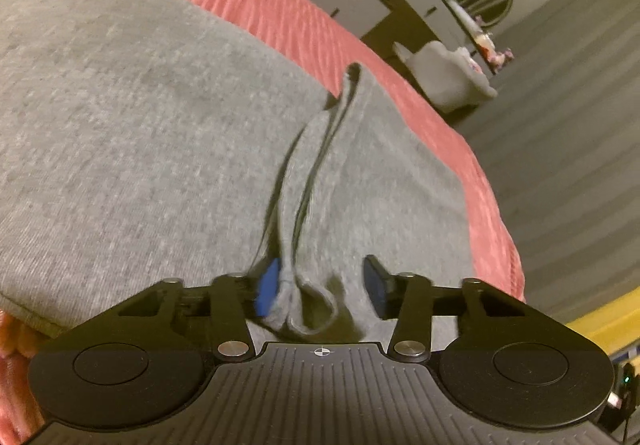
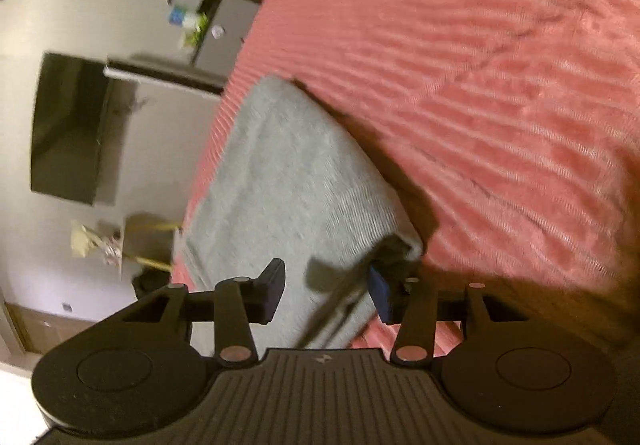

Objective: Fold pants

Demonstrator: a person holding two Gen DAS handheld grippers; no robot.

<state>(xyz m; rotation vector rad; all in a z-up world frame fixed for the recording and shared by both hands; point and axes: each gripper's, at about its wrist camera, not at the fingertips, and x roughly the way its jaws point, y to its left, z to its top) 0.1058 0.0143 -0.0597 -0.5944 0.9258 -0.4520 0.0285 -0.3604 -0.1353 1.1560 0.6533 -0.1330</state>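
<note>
Left wrist view
- Left gripper [image 1: 320, 287]: nearest the lens; jaws stand apart, with a bunched fold of cloth against the blue left pad [image 1: 267, 287] and clear of the black right pad.
- Grey pants [image 1: 160, 125]: knit fabric spread over most of the view, a raised ridge of doubled cloth running from the jaws away toward a corner [image 1: 354, 69].
- Red bedspread [image 1: 280, 9]: ribbed, under the pants, showing along the far edge and right side.
- Background: striped grey floor [image 1: 560, 125], a dark shelf unit [image 1: 400, 5] with small items; labels are too small to read.

Right wrist view
- Right gripper [image 2: 326, 287]: jaws apart, straddling the near edge of the cloth; no pad presses on it that can be seen.
- Grey pants [image 2: 288, 173]: a folded band lying along the bedspread's left edge.
- Red bedspread [image 2: 460, 85]: fills the right half.
- Wall-mounted television [image 2: 68, 129]: dark screen, no readable writing.
</note>
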